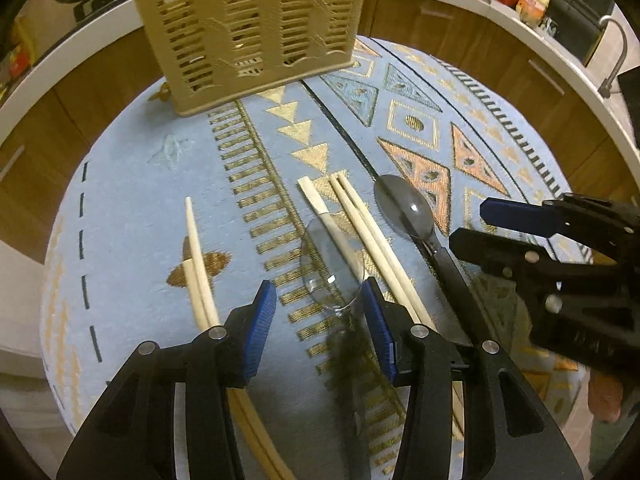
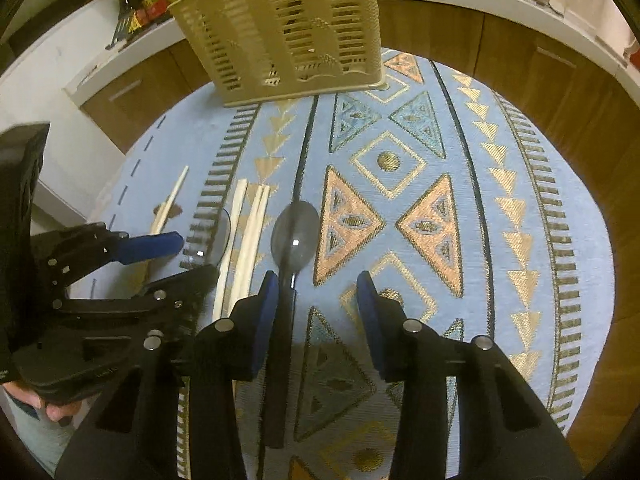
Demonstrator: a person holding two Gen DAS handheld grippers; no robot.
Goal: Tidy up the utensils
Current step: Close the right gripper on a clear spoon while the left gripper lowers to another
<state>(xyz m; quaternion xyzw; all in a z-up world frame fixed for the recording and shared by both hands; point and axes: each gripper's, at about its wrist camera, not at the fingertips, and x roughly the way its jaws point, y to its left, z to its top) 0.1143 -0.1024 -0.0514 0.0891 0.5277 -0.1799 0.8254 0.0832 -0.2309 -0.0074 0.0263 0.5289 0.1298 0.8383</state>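
left tongs (image 1: pixel 320 300): my jaws apart, clear spoon (image 1: pixel 330 264) between, not pinched
right tongs (image 2: pixel 316 300): jaws apart, dark spoon (image 2: pixel 294 240) handle by inner pad, no grip
chopsticks (image 1: pixel 360 236): loose on blue cloth (image 1: pixel 132 184)
holder (image 1: pixel 248 28): beige, slotted, upright at far edge
writing: bottle labels on counter unreadable

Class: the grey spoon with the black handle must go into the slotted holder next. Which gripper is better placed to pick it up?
The right gripper: the spoon's black handle already lies between its open jaws, beside one pad. The left gripper hovers over the clear spoon instead.
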